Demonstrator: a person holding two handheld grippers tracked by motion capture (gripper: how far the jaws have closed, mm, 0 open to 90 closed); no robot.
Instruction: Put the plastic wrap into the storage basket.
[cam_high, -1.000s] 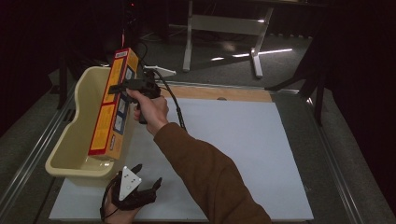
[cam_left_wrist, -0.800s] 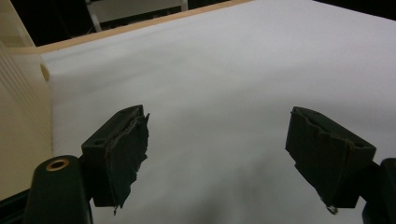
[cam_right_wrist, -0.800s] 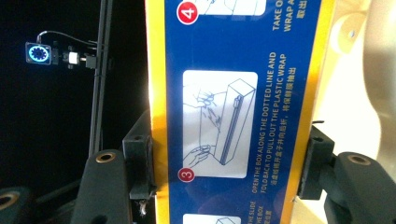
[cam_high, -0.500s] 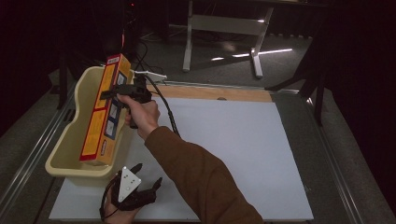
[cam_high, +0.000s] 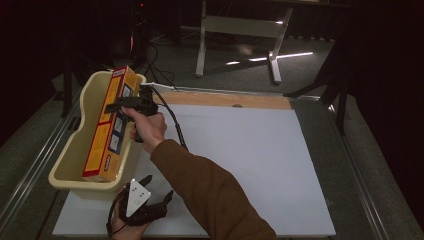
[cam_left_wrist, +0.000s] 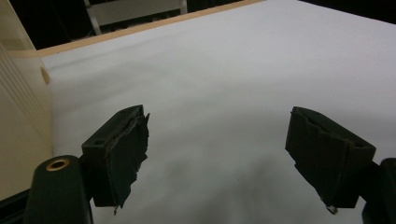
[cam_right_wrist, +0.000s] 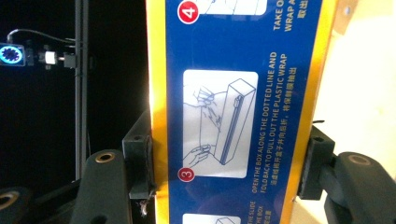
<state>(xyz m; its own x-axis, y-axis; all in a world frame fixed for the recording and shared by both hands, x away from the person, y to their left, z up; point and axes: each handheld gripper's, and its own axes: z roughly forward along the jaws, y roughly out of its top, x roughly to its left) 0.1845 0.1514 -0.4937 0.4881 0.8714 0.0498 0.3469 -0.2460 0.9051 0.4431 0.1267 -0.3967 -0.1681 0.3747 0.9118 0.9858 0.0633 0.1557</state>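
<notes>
Plastic-wrap box (cam_high: 111, 125): long yellow and orange carton with a blue instruction panel, clamped between the right tongs (cam_high: 119, 105); it leans steeply, its lower end down inside the tub (cam_high: 70, 172) and its upper end risen above the tub's far rim.
Box close up (cam_right_wrist: 233, 107): in the right gripper view the blue panel with numbered drawings stands between the two black jaws, and a pad presses on each yellow edge.
Right tongs (cam_right_wrist: 229, 168): closed on the box, gripping it across its narrow width, a little above its middle.
Right hand (cam_high: 147, 127): wrapped round the handle just behind the right tongs, brown sleeve (cam_high: 210, 195) running back toward the bottom of the high view.
Tub: cream plastic, on the table's left part, under and around the box's lower half; its near end is just beyond the left tongs (cam_high: 159, 187).
Left tongs (cam_left_wrist: 217, 154): jaws wide apart, nothing between them, held low over the white sheet (cam_left_wrist: 233, 70).
Tub wall (cam_left_wrist: 21, 116): just to the left of the left tongs' left jaw.
Table (cam_high: 260, 150): covered by the white sheet, with a wooden strip (cam_high: 225, 100) along the far edge, well beyond the left tongs.
Cable (cam_high: 172, 120): black, trailing from the right tongs over the sheet.
</notes>
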